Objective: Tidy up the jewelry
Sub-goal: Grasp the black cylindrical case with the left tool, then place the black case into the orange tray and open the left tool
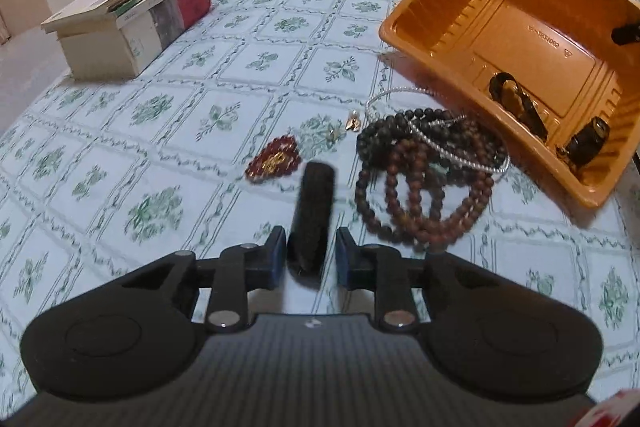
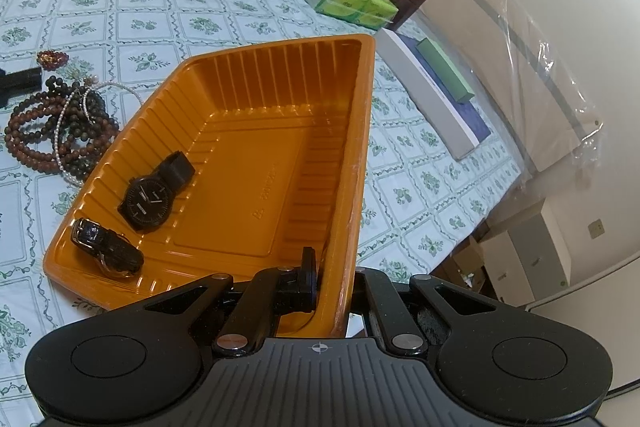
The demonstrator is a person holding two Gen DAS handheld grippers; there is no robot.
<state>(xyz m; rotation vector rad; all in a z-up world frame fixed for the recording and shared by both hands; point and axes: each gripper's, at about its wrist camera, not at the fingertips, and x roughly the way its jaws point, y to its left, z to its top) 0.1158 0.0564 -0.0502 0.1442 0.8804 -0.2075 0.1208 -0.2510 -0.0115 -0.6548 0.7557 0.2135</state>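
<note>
Two hand-held claws at work over a jewellery pile on a green floral tablecloth (image 1: 160, 131)

The left gripper (image 1: 311, 253) stands narrow, its blue pads flanking a black cylindrical case (image 1: 312, 215); contact is unclear. The right gripper (image 2: 332, 291) is clamped on the rim of the tilted orange plastic tray (image 2: 260, 87), which holds a black wristwatch (image 2: 150, 197) beside the heaped brown bead bracelets (image 1: 424, 183)

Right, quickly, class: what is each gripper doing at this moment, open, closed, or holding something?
Left gripper: closed around a black cylinder.
Right gripper: shut on the near wall of the orange tray.
</note>
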